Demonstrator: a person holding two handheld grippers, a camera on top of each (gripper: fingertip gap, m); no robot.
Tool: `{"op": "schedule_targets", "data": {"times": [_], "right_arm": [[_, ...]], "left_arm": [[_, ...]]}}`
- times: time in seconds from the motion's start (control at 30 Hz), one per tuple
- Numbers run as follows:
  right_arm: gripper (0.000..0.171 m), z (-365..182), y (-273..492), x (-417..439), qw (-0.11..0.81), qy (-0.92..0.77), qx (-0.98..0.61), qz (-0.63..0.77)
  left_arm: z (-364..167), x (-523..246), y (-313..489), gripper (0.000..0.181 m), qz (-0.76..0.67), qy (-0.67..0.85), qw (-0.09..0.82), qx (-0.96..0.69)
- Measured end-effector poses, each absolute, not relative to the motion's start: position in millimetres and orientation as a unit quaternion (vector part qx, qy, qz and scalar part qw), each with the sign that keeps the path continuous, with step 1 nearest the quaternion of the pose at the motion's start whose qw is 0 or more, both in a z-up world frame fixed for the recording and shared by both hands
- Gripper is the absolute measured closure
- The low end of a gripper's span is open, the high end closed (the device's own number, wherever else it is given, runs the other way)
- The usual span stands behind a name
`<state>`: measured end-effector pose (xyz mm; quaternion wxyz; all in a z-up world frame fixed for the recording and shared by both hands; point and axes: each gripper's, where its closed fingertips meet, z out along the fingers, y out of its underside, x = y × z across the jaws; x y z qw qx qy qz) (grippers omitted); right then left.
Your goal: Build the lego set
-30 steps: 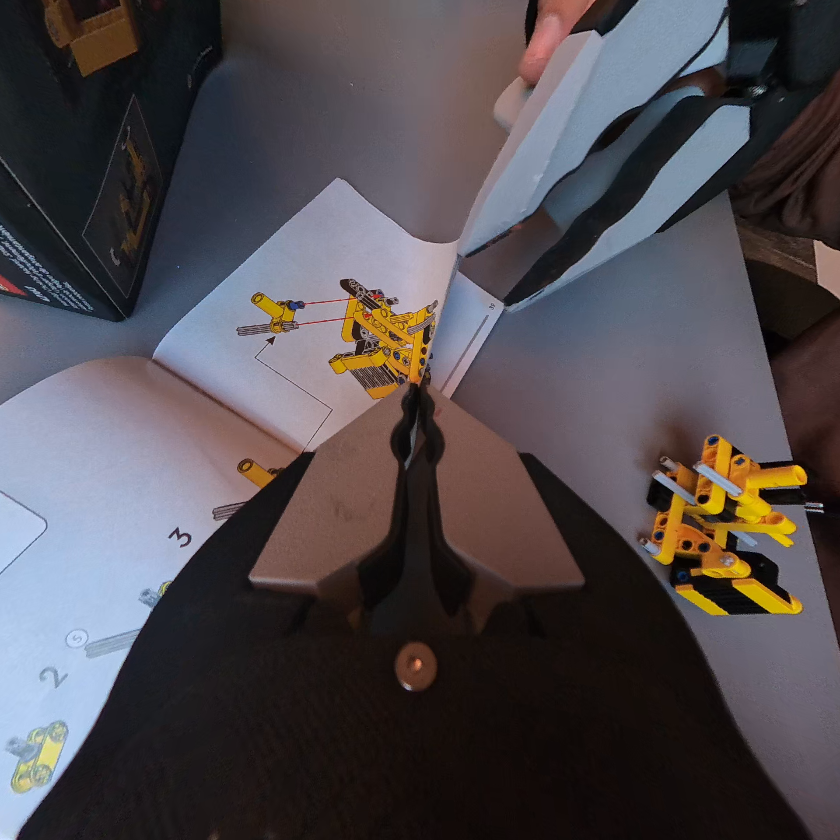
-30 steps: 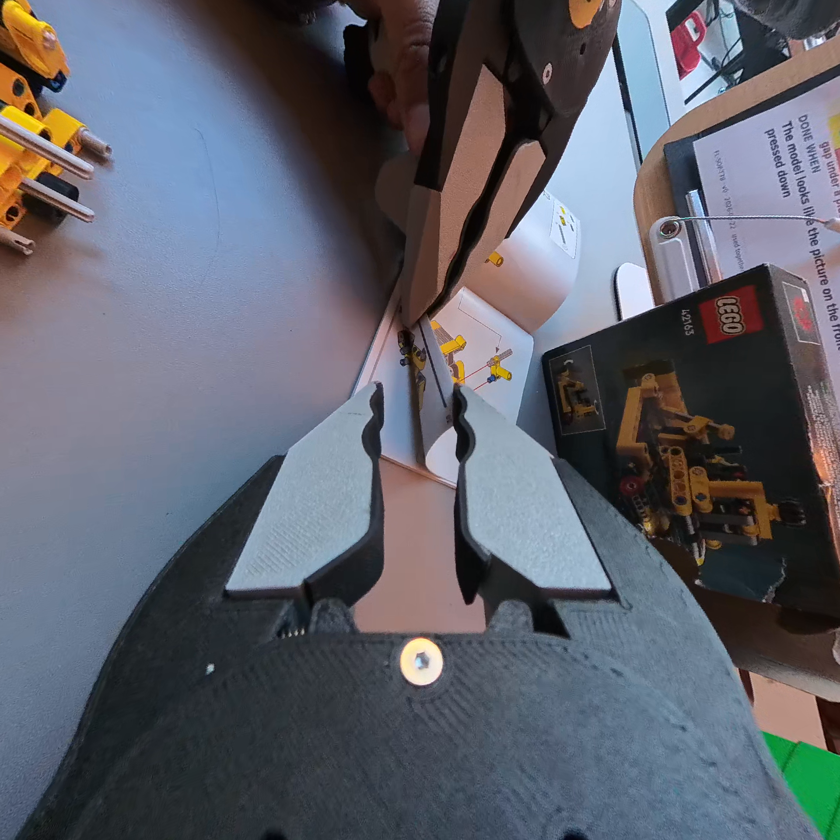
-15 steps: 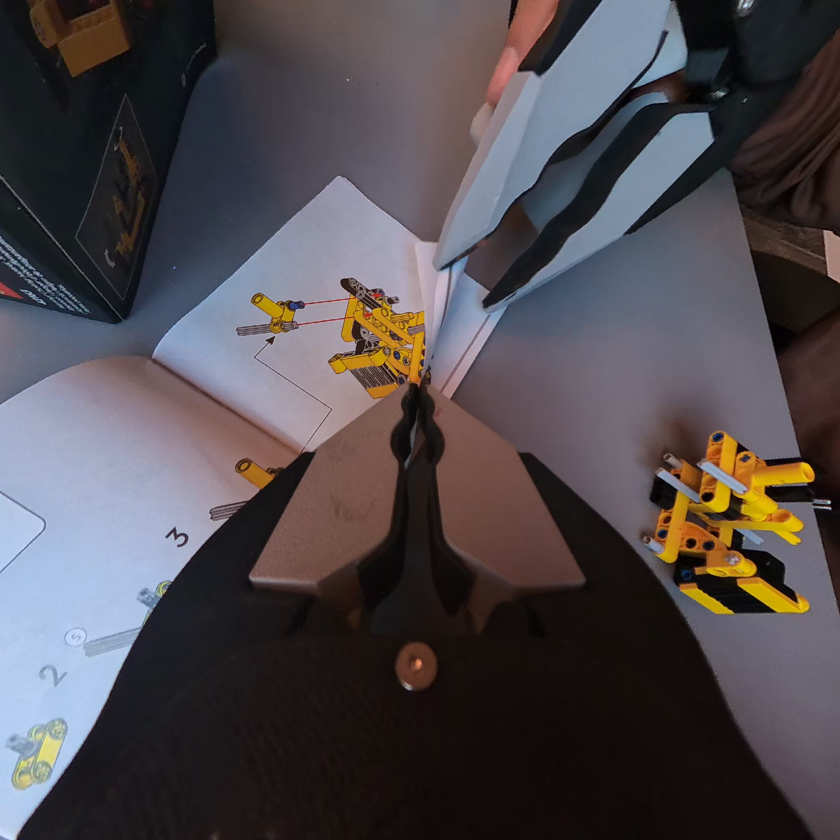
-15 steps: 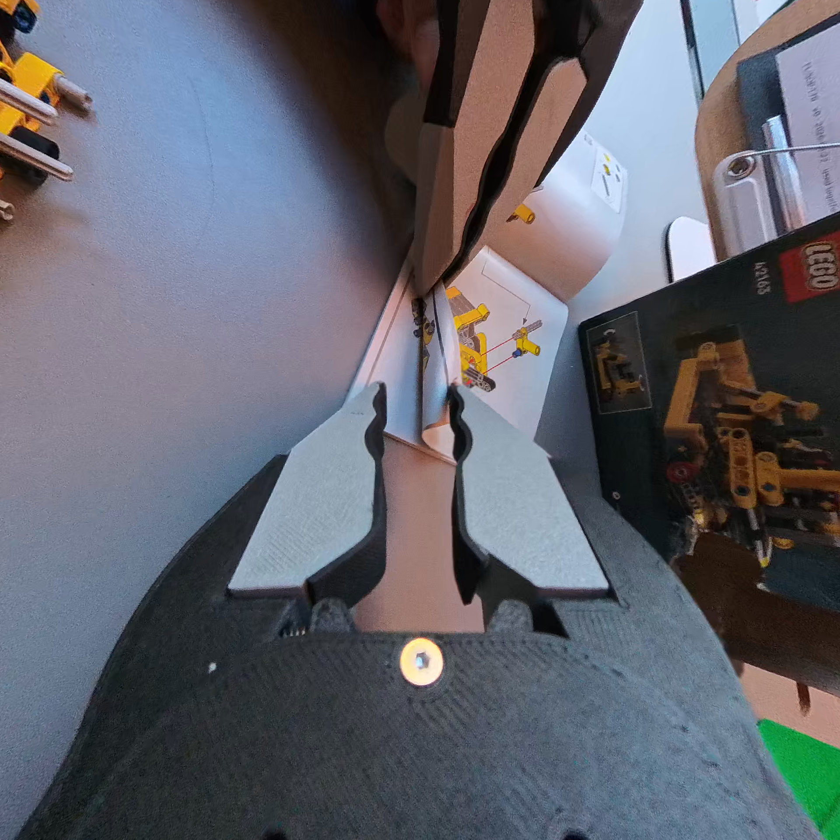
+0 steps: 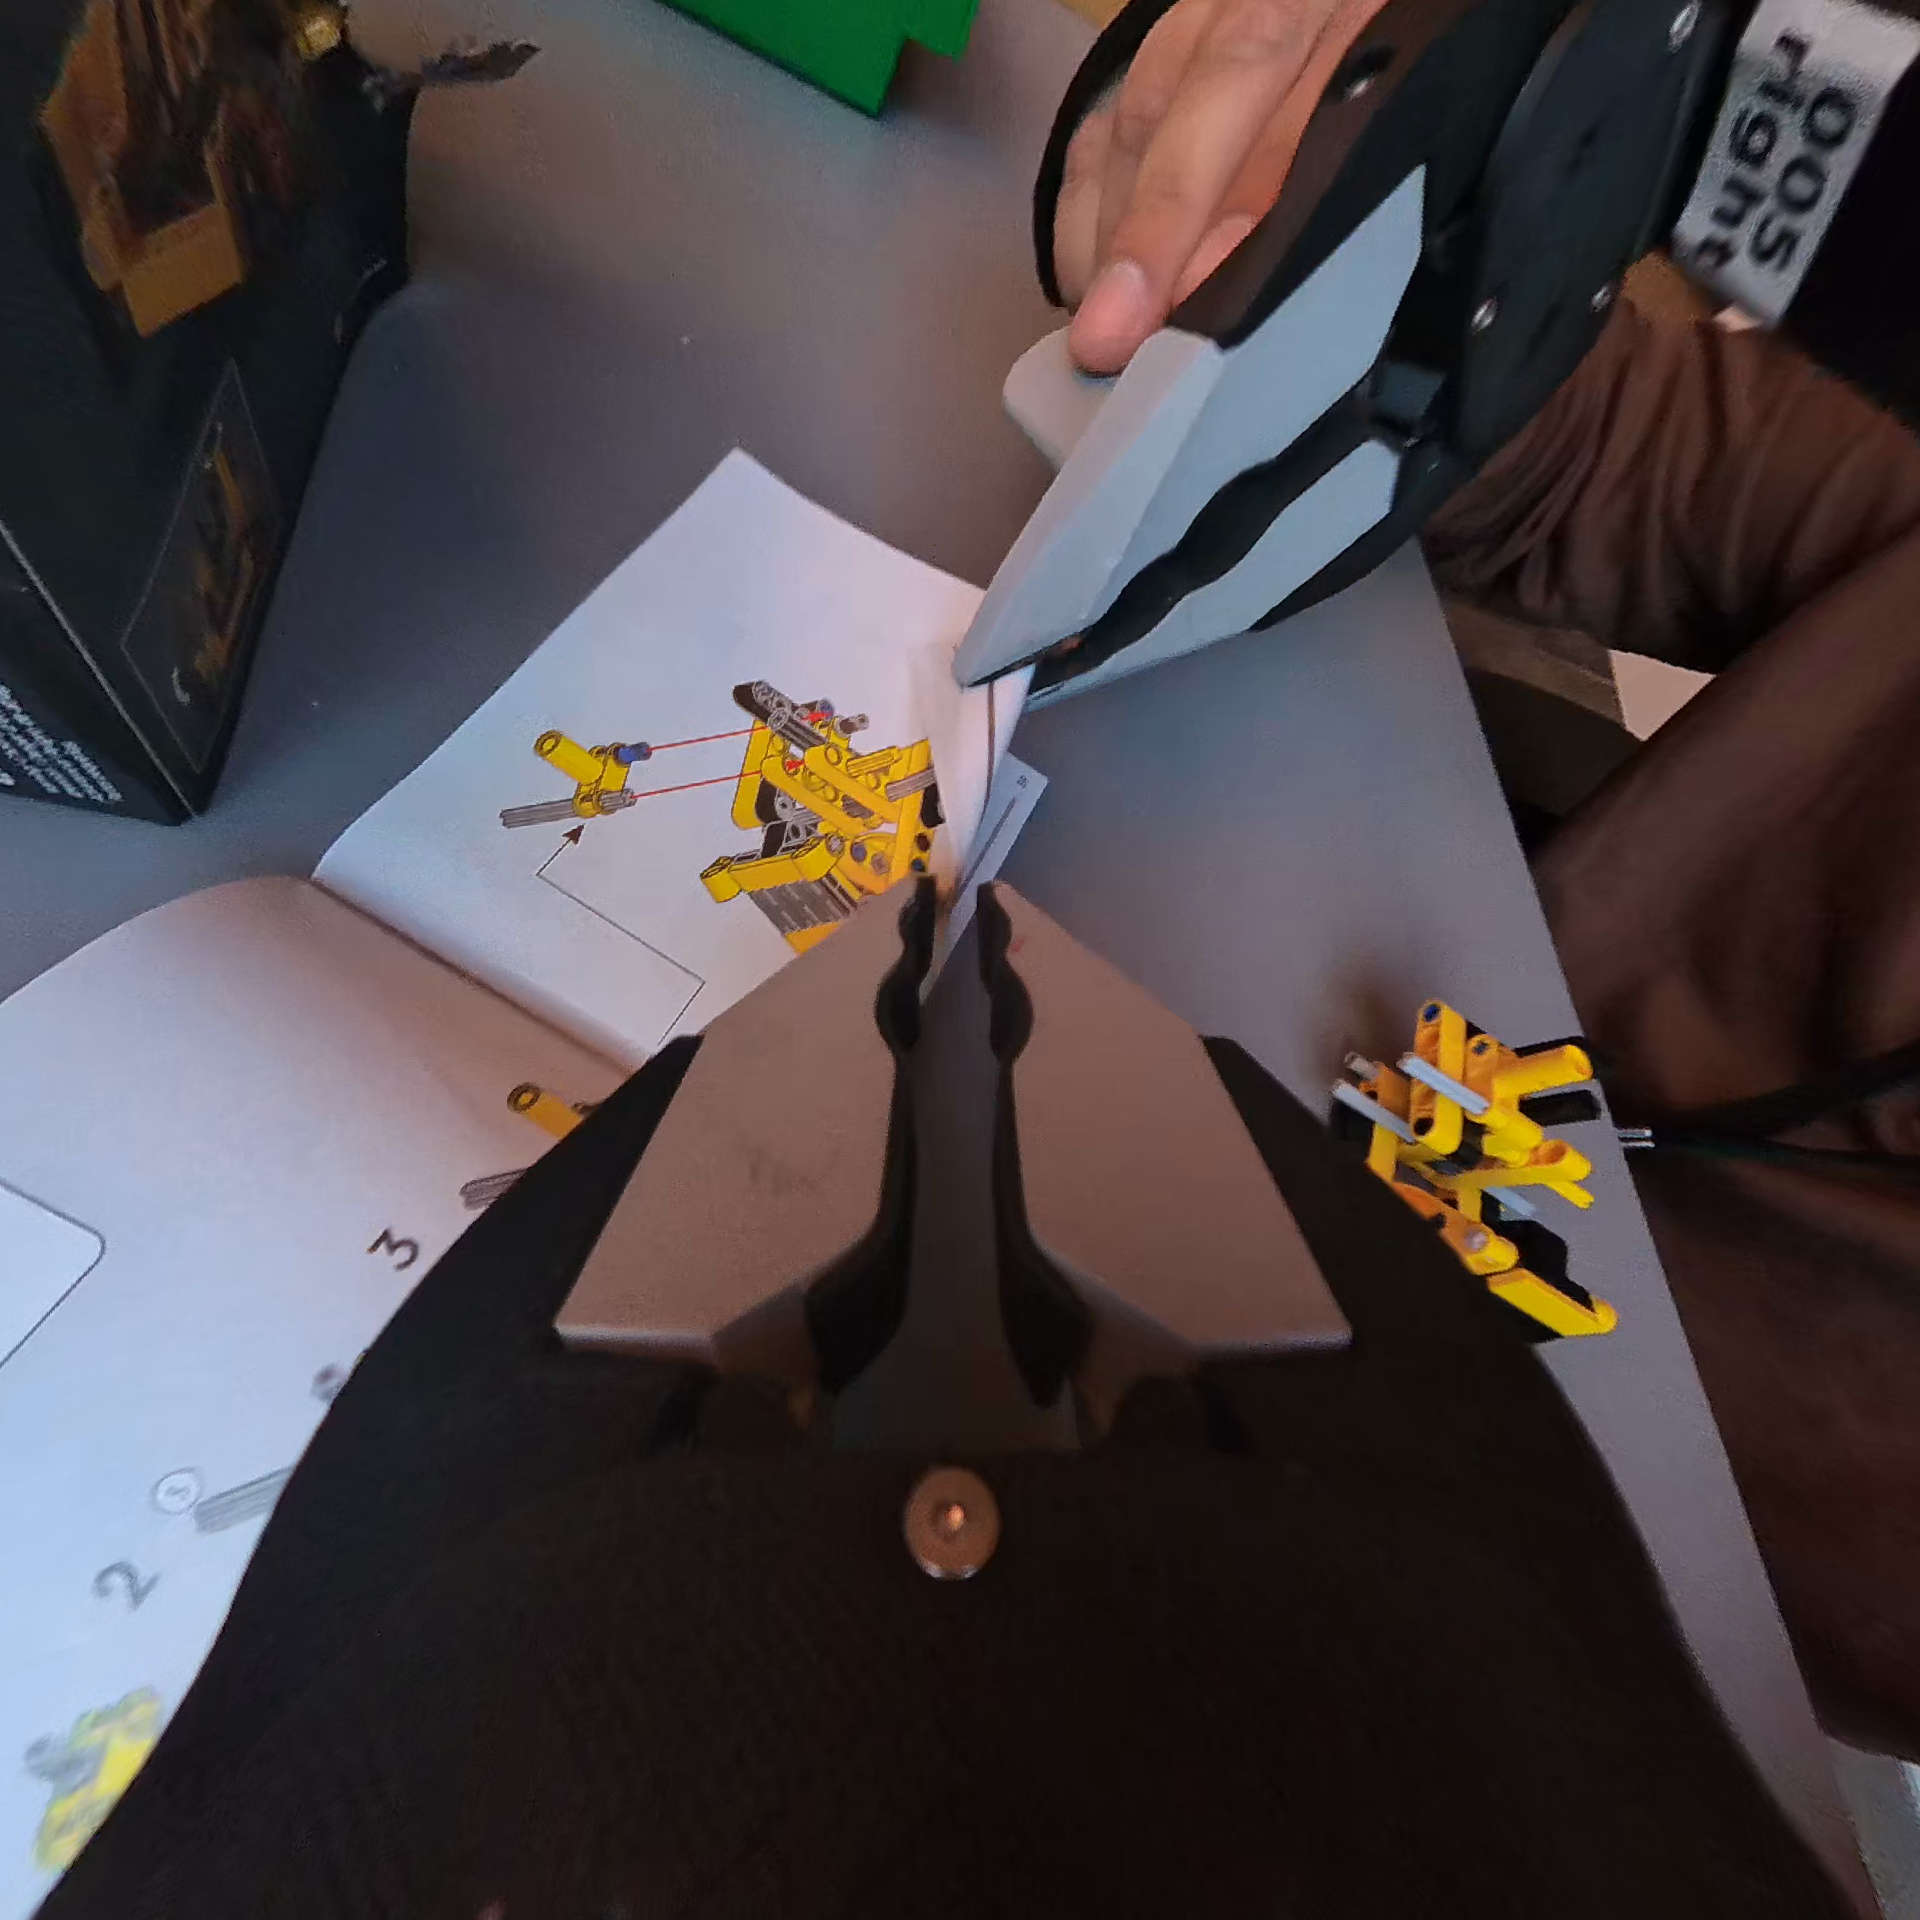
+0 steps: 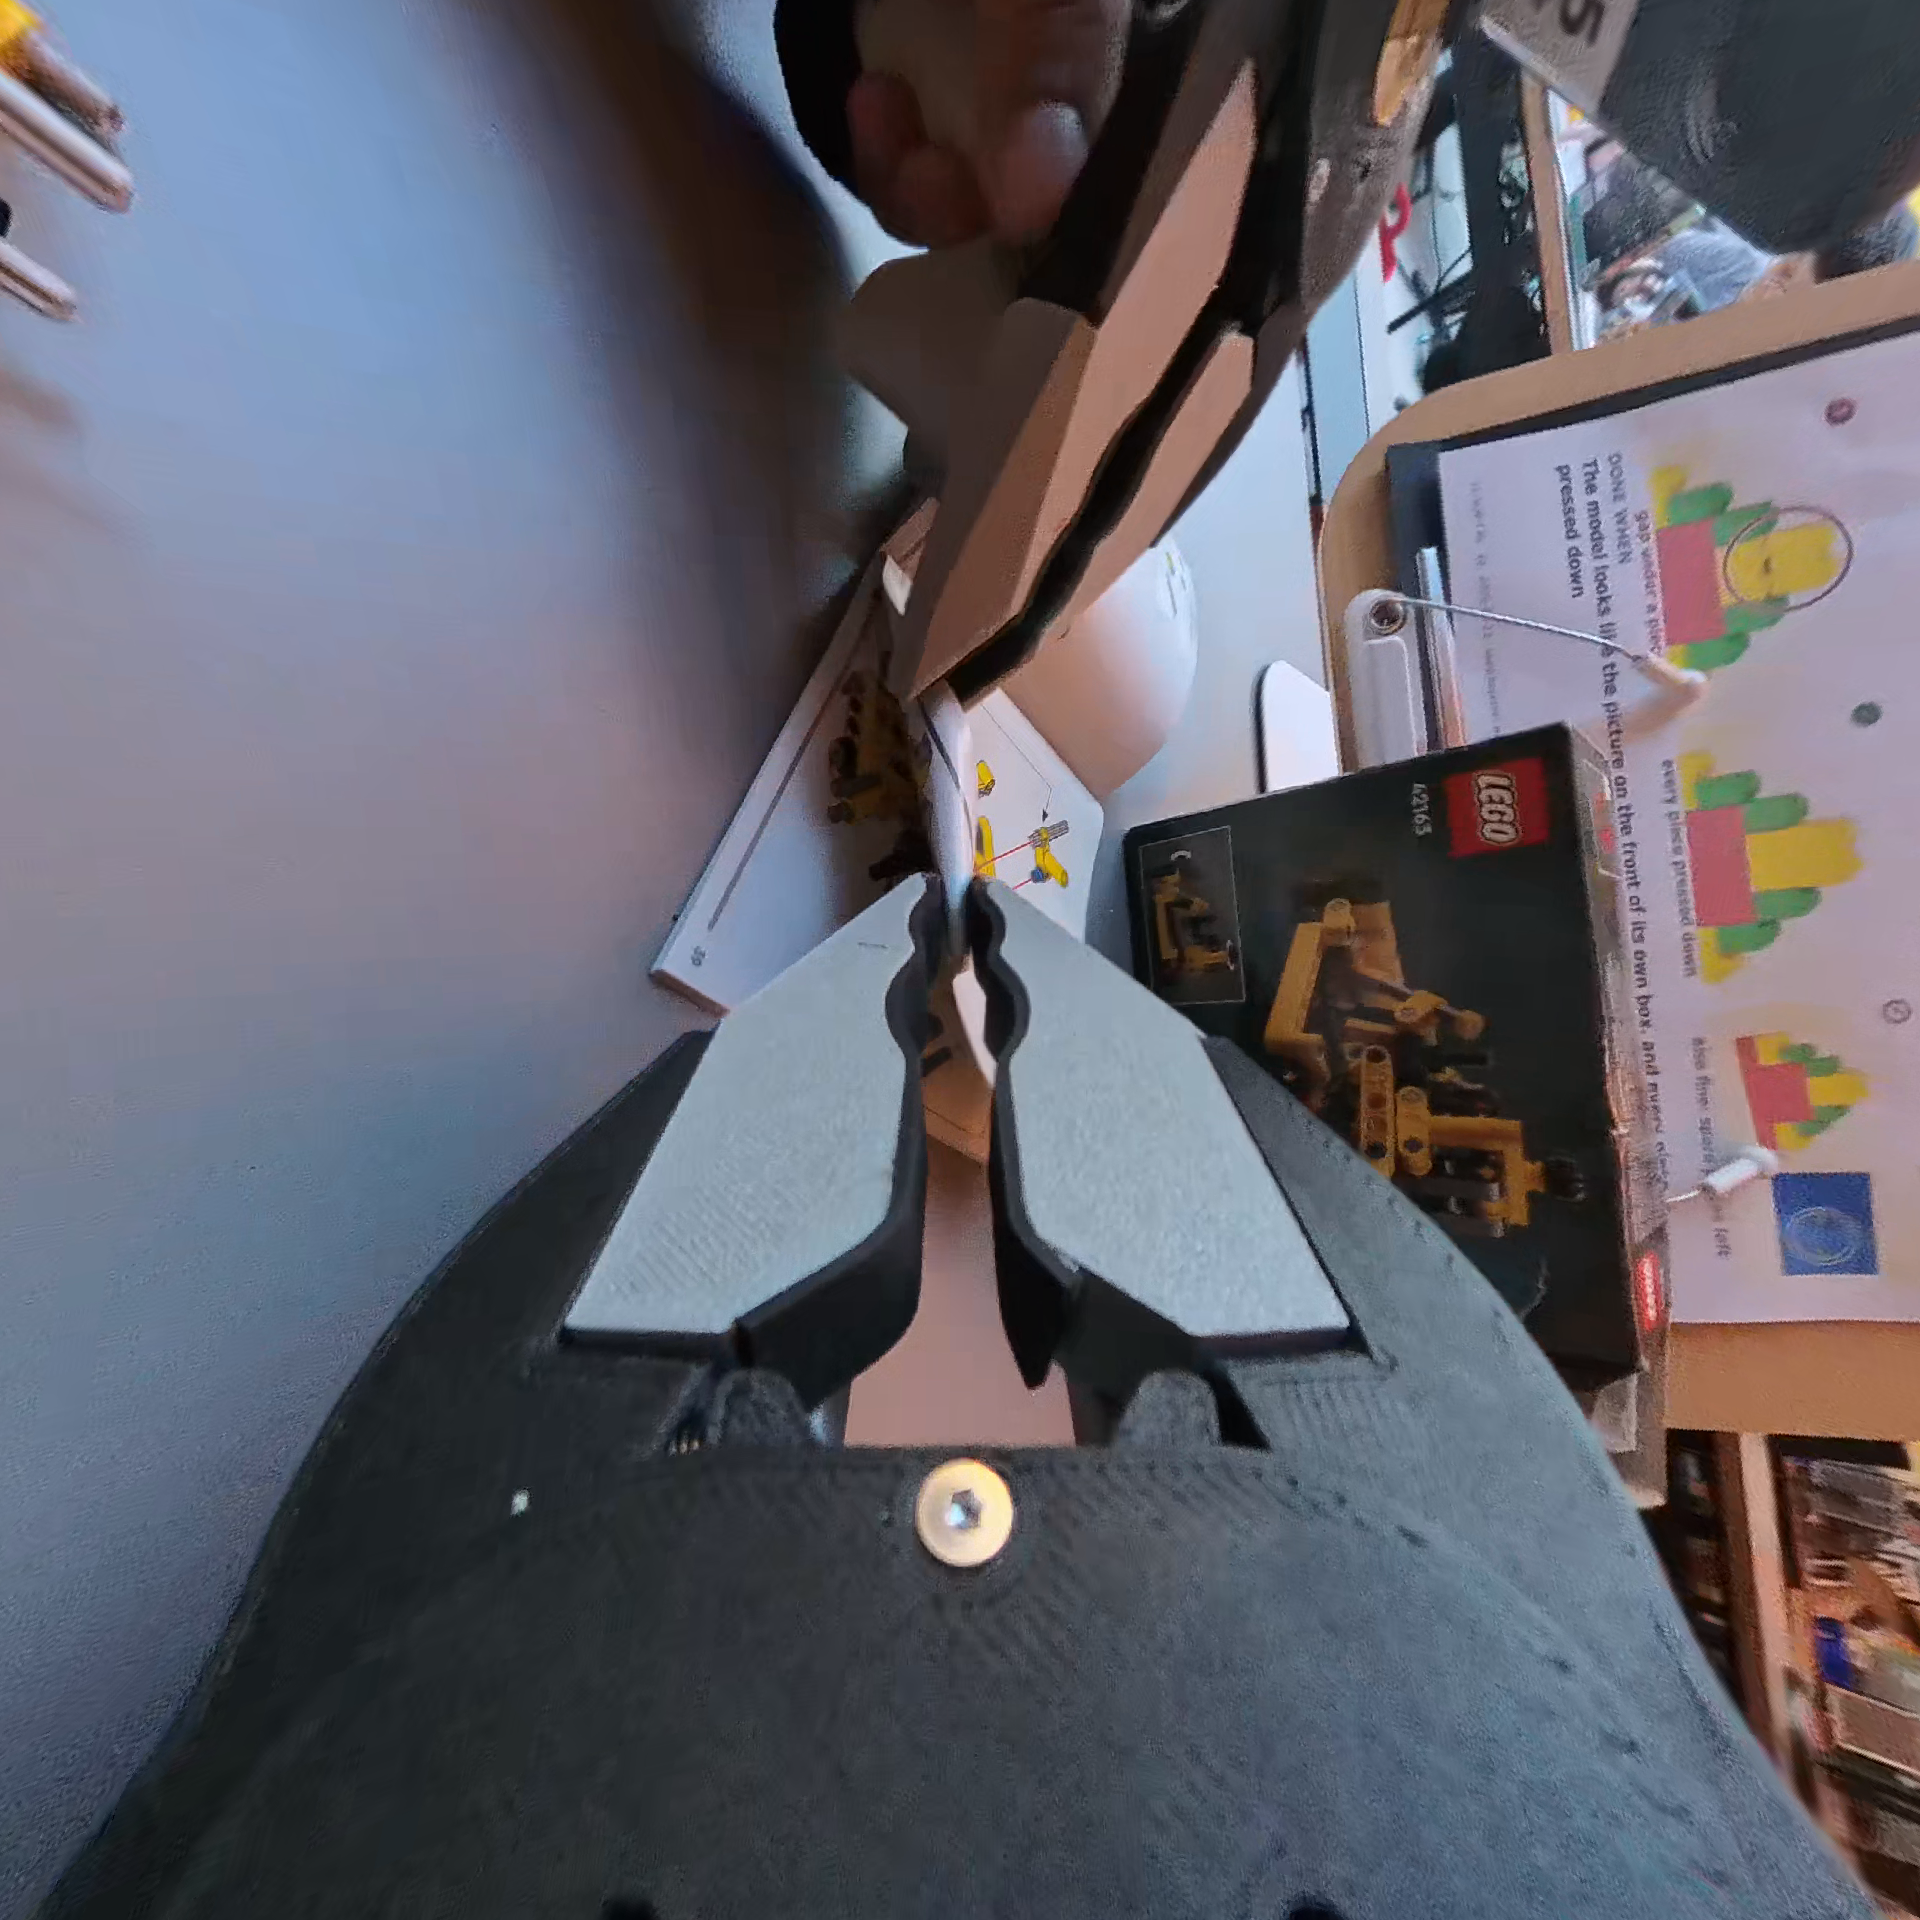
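Jaws of right gripper (image 6: 948,909) pinch a booklet page (image 6: 951,821); left gripper (image 5: 951,904) slightly parted, empty.

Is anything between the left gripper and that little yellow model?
Nothing visible: only bare table separates the left gripper from the yellow model to its right. The booklet page pinched by the right gripper lies ahead, off that path.

The setting is an office or lab workspace. Evidence: a smooth grey desk (image 6: 364,727) serves as the work surface; beside it a rounded light-wood board (image 6: 1371,499) carries a printed white sheet with coloured brick diagrams (image 6: 1766,831); blurred crowded shelving (image 6: 1849,1662) stands behind it, and dark tangled cables and equipment (image 6: 1507,260) fill the background. A black cardboard toy-set box (image 6: 1403,1039) stands at the desk edge.
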<state>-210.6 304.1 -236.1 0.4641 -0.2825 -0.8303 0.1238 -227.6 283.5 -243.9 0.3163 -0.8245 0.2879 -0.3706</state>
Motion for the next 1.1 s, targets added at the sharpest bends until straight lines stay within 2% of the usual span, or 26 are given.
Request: {"op": "schedule_targets", "data": {"times": [0.63, 1.1], "right_arm": [[0.167, -237, 302, -209, 0.483, -0.833, -0.249, 0.100], [0.167, -236, 297, -209, 0.485, -0.834, -0.242, 0.104]], "left_arm": [[-230, -232, 277, 0.181, -0.426, 0.276, 0.314, -0.802], [-242, -227, 276, 0.181, -0.407, 0.286, 0.298, -0.815]]}}
